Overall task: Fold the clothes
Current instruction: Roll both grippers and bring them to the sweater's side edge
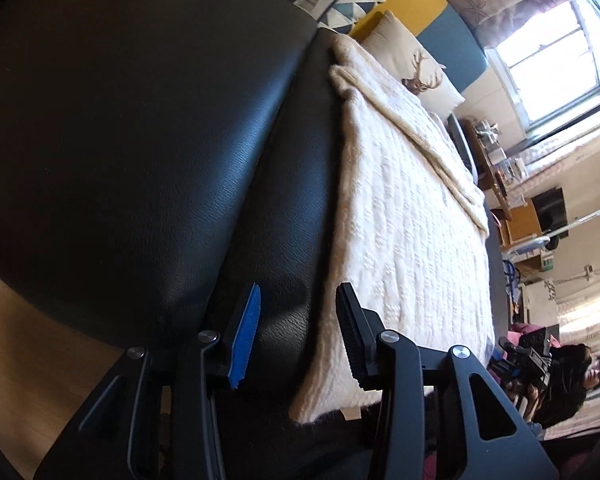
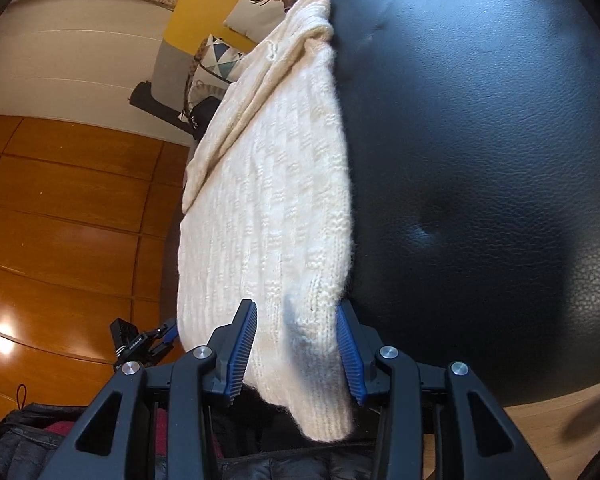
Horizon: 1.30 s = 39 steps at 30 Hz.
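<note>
The cream knitted sweater lies folded into a long strip on a black leather cushion, and everything else is placed here against that sweater.

The left wrist view alone shows the window beyond the sweater's far side, a cluttered desk below it, and a person seated past the sweater's near corner holding a black device. It also shows a deer-print pillow at the sweater's far end. The right wrist view alone shows the wooden floor on the sweater's other side, dark padded clothing near its lower end, and the tufted dimples in the cushion.

The left gripper stands partly open, its jaws apart with only black leather showing between them; the sweater's long edge lies just beside the dark right finger, and whether it touches cannot be told. It holds nothing.

The right gripper has the sweater's near corner between its blue ribbed pads, the knit filling the gap and both pads lying against it, so it grips the sweater. The corner's tip droops below the pads.
</note>
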### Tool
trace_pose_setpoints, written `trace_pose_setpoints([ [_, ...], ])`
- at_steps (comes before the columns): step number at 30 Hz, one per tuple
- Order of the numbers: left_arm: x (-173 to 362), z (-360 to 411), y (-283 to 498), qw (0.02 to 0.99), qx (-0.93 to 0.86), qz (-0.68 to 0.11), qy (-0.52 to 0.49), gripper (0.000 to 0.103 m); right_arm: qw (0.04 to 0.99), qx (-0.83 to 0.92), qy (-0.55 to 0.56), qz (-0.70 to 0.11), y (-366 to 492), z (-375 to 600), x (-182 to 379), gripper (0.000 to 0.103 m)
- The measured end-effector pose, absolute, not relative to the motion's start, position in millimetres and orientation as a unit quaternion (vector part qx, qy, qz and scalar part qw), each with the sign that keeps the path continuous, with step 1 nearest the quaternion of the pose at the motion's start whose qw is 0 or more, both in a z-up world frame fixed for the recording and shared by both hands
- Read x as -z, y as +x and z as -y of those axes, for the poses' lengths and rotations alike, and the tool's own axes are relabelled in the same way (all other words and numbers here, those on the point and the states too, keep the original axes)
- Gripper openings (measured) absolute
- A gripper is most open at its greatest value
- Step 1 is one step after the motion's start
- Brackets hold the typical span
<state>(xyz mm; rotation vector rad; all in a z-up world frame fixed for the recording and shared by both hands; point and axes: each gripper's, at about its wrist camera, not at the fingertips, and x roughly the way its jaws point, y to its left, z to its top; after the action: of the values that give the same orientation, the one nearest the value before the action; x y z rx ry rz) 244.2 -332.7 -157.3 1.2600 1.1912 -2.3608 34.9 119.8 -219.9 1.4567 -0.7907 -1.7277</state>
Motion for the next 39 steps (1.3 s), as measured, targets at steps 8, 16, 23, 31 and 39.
trace_pose_setpoints([
  [8,159.5,308.2,233.7,0.015,0.807,-0.386,0.447,0.046,0.391,0.656,0.571,0.302,35.5,-97.3,221.9,0.041],
  [16,167.0,308.0,241.2,-0.026,0.791,-0.421,0.443,0.057,0.399,0.654,0.571,0.295,34.1,-91.9,220.7,0.041],
  [23,177.5,307.2,247.4,-0.025,0.775,-0.461,0.432,0.057,0.414,0.651,0.571,0.28,36.8,-84.5,220.1,0.041],
  [31,168.4,295.3,234.3,-0.028,0.789,-0.437,0.431,0.037,0.418,0.652,0.573,0.268,36.3,-76.3,219.9,0.041],
  [39,174.7,292.1,225.7,-0.021,0.792,-0.449,0.414,0.017,0.412,0.661,0.573,0.255,38.1,-73.0,217.4,0.041],
])
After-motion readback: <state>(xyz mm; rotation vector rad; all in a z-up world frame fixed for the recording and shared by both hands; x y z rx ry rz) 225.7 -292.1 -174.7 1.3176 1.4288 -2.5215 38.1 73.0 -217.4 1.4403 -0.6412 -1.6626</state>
